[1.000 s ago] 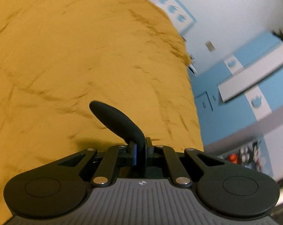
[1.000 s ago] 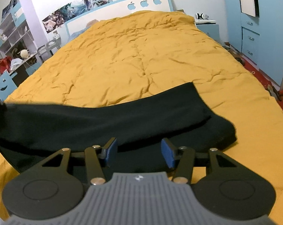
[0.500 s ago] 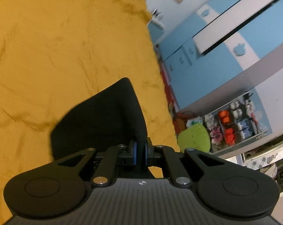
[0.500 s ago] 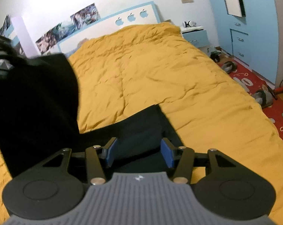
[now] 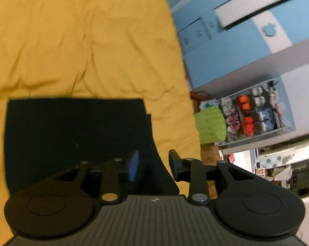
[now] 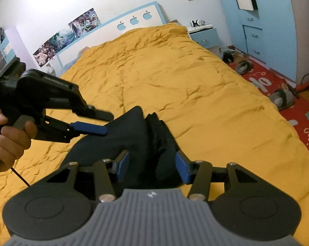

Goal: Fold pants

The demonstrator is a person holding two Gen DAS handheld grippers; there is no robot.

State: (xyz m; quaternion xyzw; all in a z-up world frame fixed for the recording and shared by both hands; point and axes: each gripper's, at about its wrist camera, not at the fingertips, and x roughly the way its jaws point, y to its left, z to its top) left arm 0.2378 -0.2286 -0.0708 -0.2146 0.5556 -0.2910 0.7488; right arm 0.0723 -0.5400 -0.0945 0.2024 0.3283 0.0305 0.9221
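The black pants (image 5: 76, 131) lie folded in a thick stack on the yellow quilt (image 5: 72, 41) near the bed's front edge. In the right wrist view the pants (image 6: 133, 139) show as a layered pile. My left gripper (image 5: 154, 164) is open and holds nothing, just above the right edge of the stack. It also shows in the right wrist view (image 6: 108, 122), open, over the pile's left side. My right gripper (image 6: 152, 169) is open and empty, with the near end of the pile between its fingers.
The yellow quilt (image 6: 175, 78) covers the whole bed. A green bin (image 5: 210, 125) and a shoe rack (image 5: 254, 110) stand on the floor past the bed's right edge. Blue cabinets (image 6: 263, 24), slippers (image 6: 243, 66) and a red mat (image 6: 277, 86) lie to the right.
My left gripper carried one end of the pants over onto the other end, then opened and let go. The pants went from a long strip to a folded stack. My right gripper stayed open.
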